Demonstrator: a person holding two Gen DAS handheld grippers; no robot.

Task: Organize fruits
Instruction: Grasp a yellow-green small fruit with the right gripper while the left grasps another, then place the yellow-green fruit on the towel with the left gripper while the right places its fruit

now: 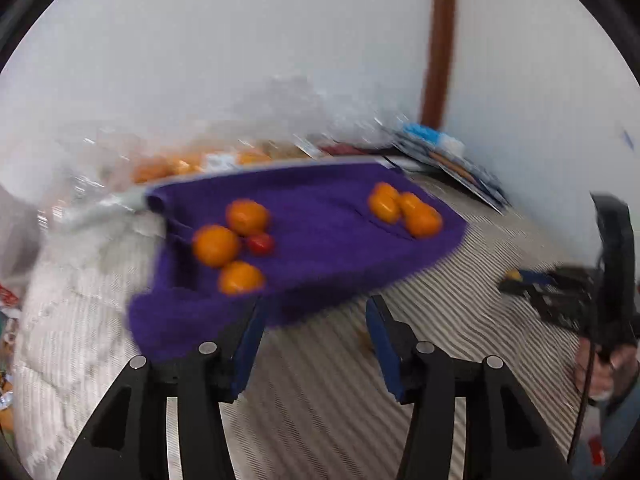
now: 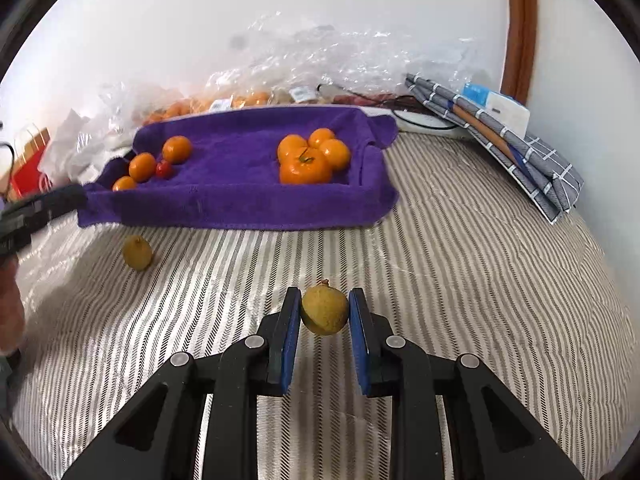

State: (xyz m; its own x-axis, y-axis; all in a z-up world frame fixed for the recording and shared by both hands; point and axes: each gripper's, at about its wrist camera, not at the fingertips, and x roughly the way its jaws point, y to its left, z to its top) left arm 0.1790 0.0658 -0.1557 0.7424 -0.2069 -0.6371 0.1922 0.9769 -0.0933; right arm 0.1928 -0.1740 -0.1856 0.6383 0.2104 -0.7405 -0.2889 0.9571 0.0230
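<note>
A purple towel (image 2: 240, 204) lies spread on the striped bedding. On its left part sit small oranges (image 2: 177, 149) and a red cherry tomato (image 2: 163, 169); on its right part is a cluster of larger oranges (image 2: 306, 170). My right gripper (image 2: 325, 295) is shut on a small yellow-brown round fruit (image 2: 324, 312), held just above the bedding in front of the towel. A second such fruit (image 2: 137, 253) lies on the bedding at the left. My left gripper (image 1: 316, 304) is open with nothing between its fingers, at the towel's (image 1: 320, 240) near edge. That view is blurred.
Crumpled clear plastic bags (image 2: 320, 60) holding more fruit lie against the white wall behind the towel. A folded grey checked cloth (image 2: 520, 152) sits at the back right beside a brown wooden frame (image 2: 522, 28). A red paper bag (image 2: 28, 160) stands far left.
</note>
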